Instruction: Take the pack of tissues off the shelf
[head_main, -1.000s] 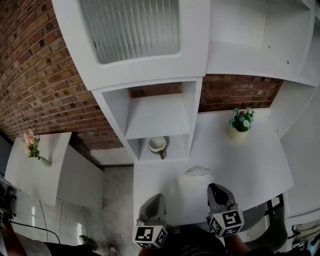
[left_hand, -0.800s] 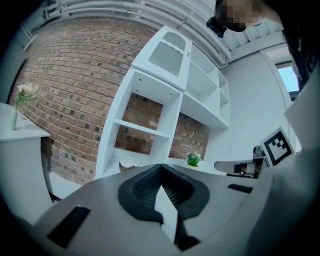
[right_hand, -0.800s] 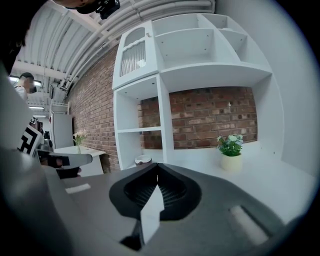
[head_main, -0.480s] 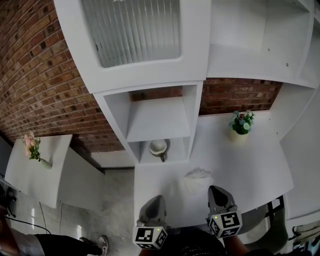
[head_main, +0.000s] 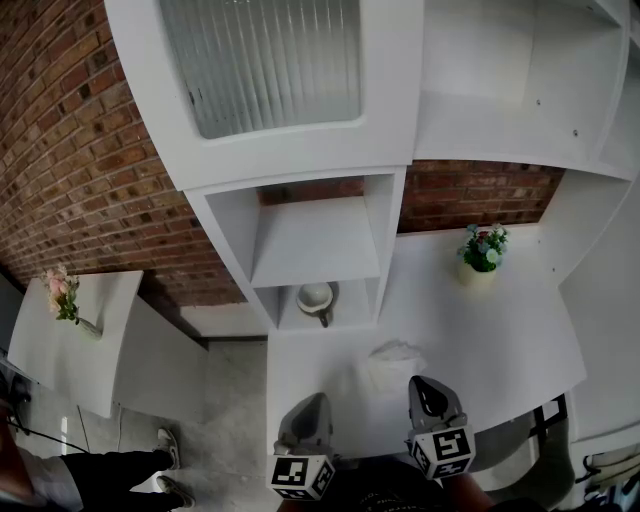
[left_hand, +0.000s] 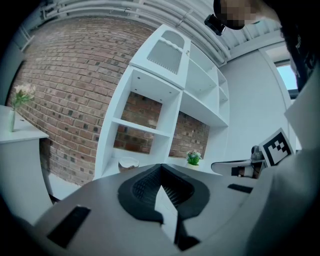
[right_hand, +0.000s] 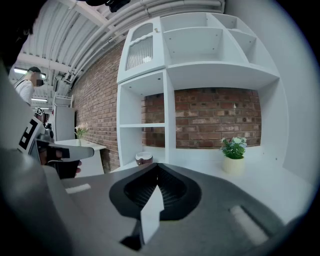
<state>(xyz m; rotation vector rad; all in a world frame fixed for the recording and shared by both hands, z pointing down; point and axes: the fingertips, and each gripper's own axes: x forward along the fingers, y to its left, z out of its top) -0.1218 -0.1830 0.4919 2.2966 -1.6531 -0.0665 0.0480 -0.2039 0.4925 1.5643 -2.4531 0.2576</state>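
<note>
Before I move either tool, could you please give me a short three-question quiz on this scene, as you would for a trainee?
1. True or false: the pack of tissues lies on the white counter, just ahead of the right tool.
2. What stands in the lowest cubby of the shelf unit? A) a potted plant B) a small bowl C) a vase of pink flowers
3. Fill in: the right tool's jaws are ____.

Key: 1 true. 2 B, the small bowl. 3 shut, with nothing between them.
</note>
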